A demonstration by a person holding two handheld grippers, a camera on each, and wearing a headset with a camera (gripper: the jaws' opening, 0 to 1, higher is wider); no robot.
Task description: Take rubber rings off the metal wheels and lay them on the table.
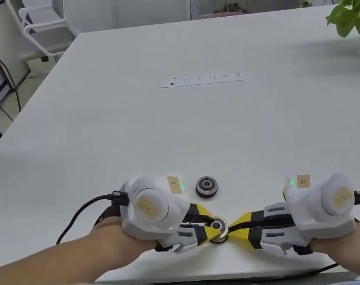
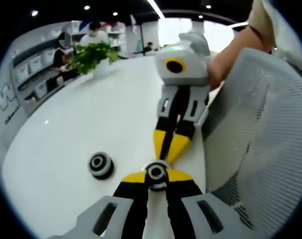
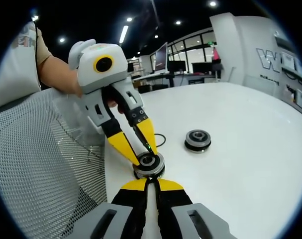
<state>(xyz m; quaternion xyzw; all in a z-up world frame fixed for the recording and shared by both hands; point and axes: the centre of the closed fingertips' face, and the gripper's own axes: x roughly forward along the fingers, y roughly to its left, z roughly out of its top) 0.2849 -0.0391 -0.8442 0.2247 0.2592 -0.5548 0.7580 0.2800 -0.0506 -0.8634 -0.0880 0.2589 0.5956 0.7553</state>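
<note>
Left gripper (image 3: 146, 155): jaws closed down on the near wheel (image 3: 149, 164), one yellow tip on each side of its rim.
Right gripper (image 2: 164, 159): jaws drawn almost together, with only a thin slit between the yellow tips. The tips touch the wheel's rim on the side opposite the left gripper. Whether they pinch the rubber ring cannot be told.
Grippers to each other: they point at one another tip to tip, with the near wheel between them.
Near wheel, place: at the very tips of both grippers, low on the table (image 1: 168, 130) near its front edge.
Near wheel, direction: it lies flat with the hub face up and the axle line upright. It is round, so it has no long side.
Rubber ring: a dark band runs around the rim of the near wheel.
Second wheel (image 3: 197, 139): just beyond the gripper tips and apart from them, to the right of the right gripper's line of sight and to the left of the left gripper's. It lies flat with the hub hole up and a dark ring on its rim.
Cable (image 1: 79, 217): trails from the back of the left gripper across the table.
Chair back (image 2: 260, 124): grey mesh, close behind both grippers.
Socket strip (image 1: 206, 79): set in the table, well ahead of the tips.
Plant (image 1: 349, 18): far ahead, on the right gripper's side.
</note>
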